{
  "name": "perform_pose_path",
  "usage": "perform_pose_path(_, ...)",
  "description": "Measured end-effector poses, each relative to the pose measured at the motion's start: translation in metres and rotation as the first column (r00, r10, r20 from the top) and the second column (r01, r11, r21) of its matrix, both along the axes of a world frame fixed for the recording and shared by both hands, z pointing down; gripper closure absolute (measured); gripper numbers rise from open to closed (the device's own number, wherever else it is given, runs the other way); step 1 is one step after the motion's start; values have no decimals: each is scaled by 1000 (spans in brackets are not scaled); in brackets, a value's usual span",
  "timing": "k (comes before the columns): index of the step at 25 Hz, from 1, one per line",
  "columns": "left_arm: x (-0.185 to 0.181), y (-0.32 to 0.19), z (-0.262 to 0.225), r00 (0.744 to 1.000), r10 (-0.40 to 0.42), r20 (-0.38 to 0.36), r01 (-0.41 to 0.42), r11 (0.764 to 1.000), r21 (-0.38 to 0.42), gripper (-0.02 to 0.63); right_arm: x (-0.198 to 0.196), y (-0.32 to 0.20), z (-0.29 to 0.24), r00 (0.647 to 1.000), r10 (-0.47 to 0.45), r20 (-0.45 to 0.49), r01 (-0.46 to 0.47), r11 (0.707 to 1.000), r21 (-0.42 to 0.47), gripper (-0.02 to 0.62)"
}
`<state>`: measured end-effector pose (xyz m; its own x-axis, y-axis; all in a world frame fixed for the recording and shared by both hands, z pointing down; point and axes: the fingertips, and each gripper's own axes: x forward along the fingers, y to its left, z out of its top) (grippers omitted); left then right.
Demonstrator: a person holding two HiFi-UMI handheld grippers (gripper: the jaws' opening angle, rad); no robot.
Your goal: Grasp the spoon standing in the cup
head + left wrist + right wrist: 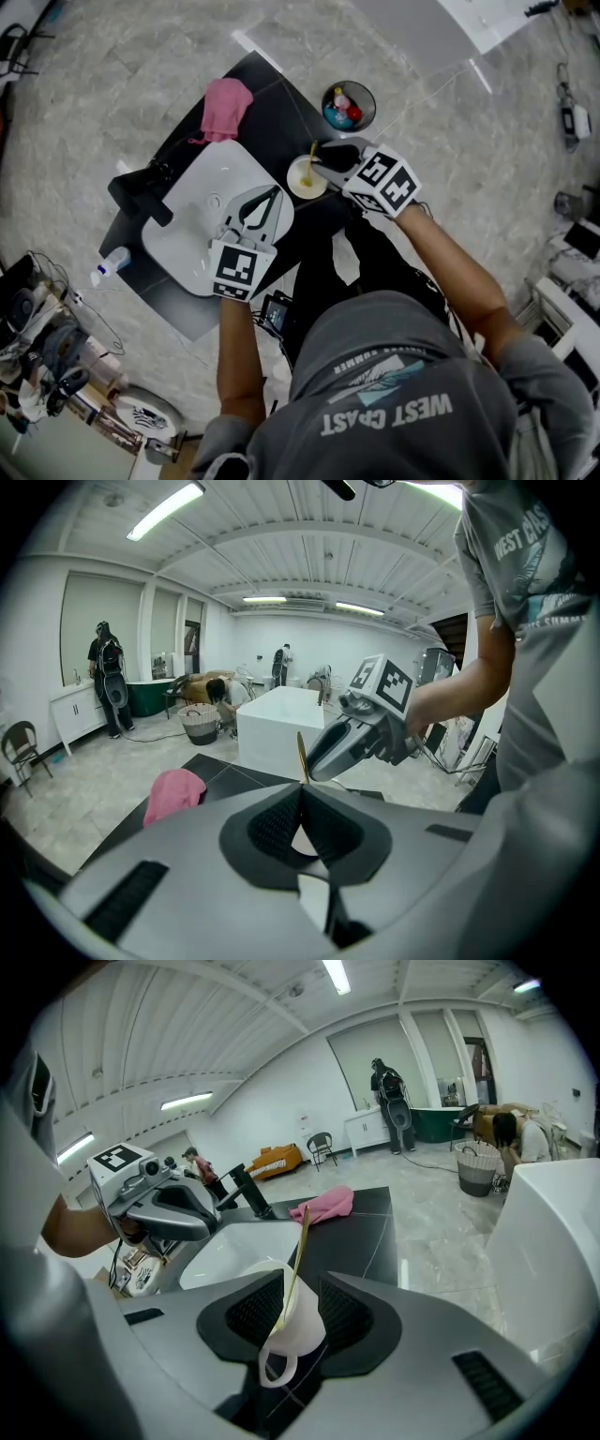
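Observation:
A white cup (305, 178) stands on the black mat (272, 103), just right of the white basin (202, 187). A thin yellow spoon (312, 155) leans upright in it. My right gripper (321, 161) is open around the cup. In the right gripper view the cup (295, 1326) sits between the two pads without being pressed, and the spoon (298, 1251) rises between them. My left gripper (275, 192) hovers over the basin with its jaws shut and empty. In the left gripper view its tips (302, 789) meet, with the spoon (302, 758) and right gripper (342, 742) beyond.
A pink cloth (225, 105) lies at the mat's far end. A bowl of small toys (348, 106) stands on the floor beyond the cup. A black faucet (141, 192) sits left of the basin, and a spray bottle (111, 265) lies by the mat's left edge.

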<state>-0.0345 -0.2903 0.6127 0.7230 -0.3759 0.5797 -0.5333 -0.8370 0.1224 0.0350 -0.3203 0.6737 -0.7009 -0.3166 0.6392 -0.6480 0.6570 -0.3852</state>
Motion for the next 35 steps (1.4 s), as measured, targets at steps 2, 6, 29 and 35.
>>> perform_pose_path(2,0,-1,2,1000,0,1,0,1000,-4,604,-1,-2,2,1000,-3,0,3,1000,-4,460)
perform_pose_path(6,0,-3,6,1000,1,1,-1,1000,-14,604,-5,-8,4,1000,-4,8,5,1000,-10,460)
perform_pose_path(29,-1,6,6,1000,14,-2,-14,1000,-19,604,-11,-5,-1,1000,-16,-26,17,999,51,546)
perform_pose_path(35,-3,15,7,1000,18,4,-18,999,-26,604,-8,-1,-5,1000,9,-21,-7,997,70,549)
